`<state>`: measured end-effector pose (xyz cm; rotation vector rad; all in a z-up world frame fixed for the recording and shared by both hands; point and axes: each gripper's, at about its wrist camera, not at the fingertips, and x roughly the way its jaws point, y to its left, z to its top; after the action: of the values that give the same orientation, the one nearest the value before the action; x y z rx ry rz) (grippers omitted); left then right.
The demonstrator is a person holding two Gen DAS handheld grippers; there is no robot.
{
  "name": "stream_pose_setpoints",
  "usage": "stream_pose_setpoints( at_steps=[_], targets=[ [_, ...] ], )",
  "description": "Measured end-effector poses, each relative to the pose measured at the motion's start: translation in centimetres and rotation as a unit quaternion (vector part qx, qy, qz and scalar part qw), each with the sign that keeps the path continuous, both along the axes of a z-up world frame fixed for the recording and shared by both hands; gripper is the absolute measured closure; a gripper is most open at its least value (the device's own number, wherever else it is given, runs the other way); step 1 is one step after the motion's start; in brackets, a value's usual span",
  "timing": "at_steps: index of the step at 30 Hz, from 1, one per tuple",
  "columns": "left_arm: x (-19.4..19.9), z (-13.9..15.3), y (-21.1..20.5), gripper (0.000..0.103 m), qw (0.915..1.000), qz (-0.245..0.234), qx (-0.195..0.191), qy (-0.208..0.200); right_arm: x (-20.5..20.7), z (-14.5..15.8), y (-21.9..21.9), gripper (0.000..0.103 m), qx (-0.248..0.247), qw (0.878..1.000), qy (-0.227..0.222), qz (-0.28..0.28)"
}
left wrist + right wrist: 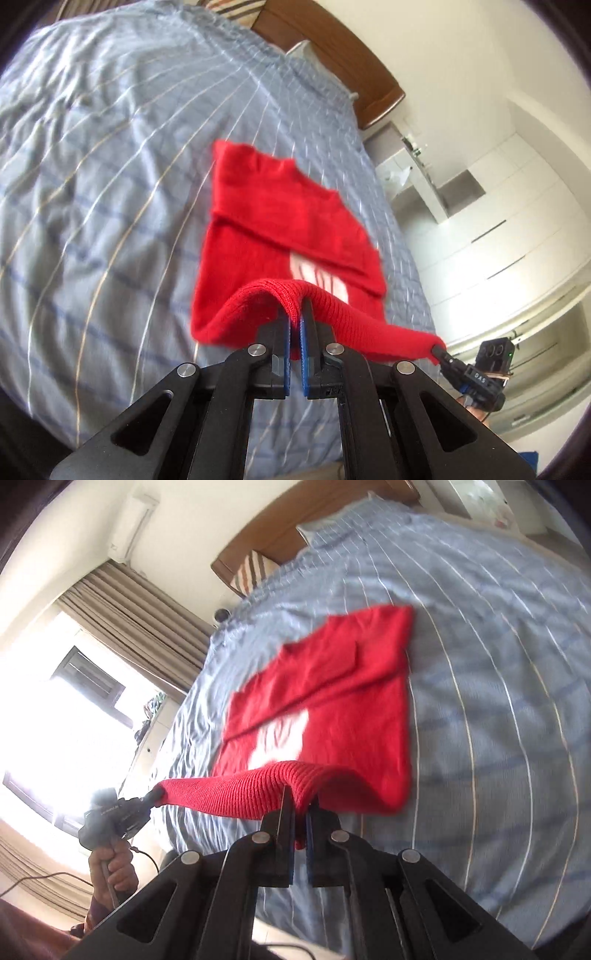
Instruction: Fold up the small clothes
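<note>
Both grippers, left (pixel 295 314) and right (pixel 300 805), are pinched tight on the ribbed hem of the red sweater (pixel 284 221) lying on the bed (pixel 110 166), mid-fold; next, carry the hem evenly toward the collar.
</note>
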<state>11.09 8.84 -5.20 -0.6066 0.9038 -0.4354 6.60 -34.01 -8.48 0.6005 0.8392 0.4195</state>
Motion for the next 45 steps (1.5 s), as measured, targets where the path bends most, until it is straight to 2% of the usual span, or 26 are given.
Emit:
stream_pose_setpoints(
  at_steps=[4, 6, 8, 12, 16, 19, 21, 22, 23, 24, 25, 28, 31, 35, 37, 39, 42, 45],
  targets=[
    [7.7, -0.4, -1.3, 0.101, 0.9994, 0.021, 0.026, 0.001, 8.4, 1.3, -0.2, 0.099, -0.005, 0.999, -0.036, -0.021],
    [11.4, -1.0, -2.1, 0.101, 0.9983, 0.029, 0.049, 0.008, 12.6, 0.9, -0.4, 0.099, 0.002, 0.999, -0.033, -0.029],
    [14.8, -2.0, -2.7, 0.101, 0.9968, 0.033, 0.07, 0.019, 16.3, 0.5, -0.2, 0.099, -0.014, 0.999, -0.031, -0.041],
    [19.5, -4.6, -2.9, 0.101, 0.9926, 0.043, 0.099, 0.054, 22.9, -2.2, -0.6, 0.099, -0.015, 0.998, 0.005, -0.057],
    [22.6, -6.3, -3.7, 0.1, 0.9901, 0.043, 0.116, 0.066, 26.2, -4.7, -1.4, 0.099, -0.003, 0.996, 0.031, -0.08],
    [24.1, -7.0, -3.8, 0.091, 0.9878, 0.049, 0.126, 0.078, 28.1, -6.3, -1.9, 0.098, 0.013, 0.994, 0.047, -0.097],
    [24.8, -7.0, -3.6, 0.072, 0.9885, 0.053, 0.114, 0.083, 28.7, -6.9, -2.4, 0.09, 0.029, 0.991, 0.053, -0.116],
    [24.8, -6.6, -3.4, 0.044, 0.9882, 0.062, 0.116, 0.078, 28.6, -7.1, -2.8, 0.086, 0.038, 0.99, 0.051, -0.124],
    [24.5, -6.0, -3.2, 0.023, 0.987, 0.075, 0.126, 0.065, 28.5, -6.9, -3.1, 0.075, 0.04, 0.989, 0.047, -0.133],
    [24.1, -5.2, -3.0, 0.018, 0.9857, 0.087, 0.136, 0.048, 28.2, -6.6, -3.3, 0.069, 0.039, 0.988, 0.041, -0.141],
    [23.8, -4.6, -2.9, 0.015, 0.9848, 0.092, 0.145, 0.031, 27.9, -6.4, -3.6, 0.068, 0.037, 0.988, 0.037, -0.146],
    [23.1, -3.6, -2.7, 0.015, 0.9823, 0.089, 0.164, 0.019, 26.9, -5.4, -4.2, 0.068, 0.023, 0.989, 0.025, -0.147],
    [20.5, -3.1, -3.1, 0.015, 0.9788, 0.074, 0.19, 0.009, 25.0, -4.0, -4.1, 0.068, 0.002, 0.991, 0.007, -0.13],
    [14.5, -2.9, -4.1, 0.014, 0.9724, 0.028, 0.231, -0.017, 20.2, -2.4, -2.2, 0.067, -0.034, 0.997, -0.019, -0.06],
    [10.7, -3.1, -4.8, 0.012, 0.9678, 0.005, 0.25, -0.032, 16.9, -2.5, -0.9, 0.063, -0.063, 0.997, -0.024, -0.028],
    [7.1, -3.3, -5.3, 0.011, 0.9662, -0.008, 0.254, -0.041, 13.3, -3.0, 0.4, 0.054, -0.101, 0.994, -0.027, -0.008],
    [2.7, -4.0, -5.5, 0.008, 0.9667, -0.001, 0.252, -0.046, 8.0, -4.1, 2.1, 0.051, -0.17, 0.985, -0.039, -0.003],
    [0.4, -5.2, -5.7, 0.008, 0.9658, 0.017, 0.255, -0.046, 3.5, -5.5, 3.9, 0.051, -0.227, 0.973, -0.051, 0.001]
  ],
)
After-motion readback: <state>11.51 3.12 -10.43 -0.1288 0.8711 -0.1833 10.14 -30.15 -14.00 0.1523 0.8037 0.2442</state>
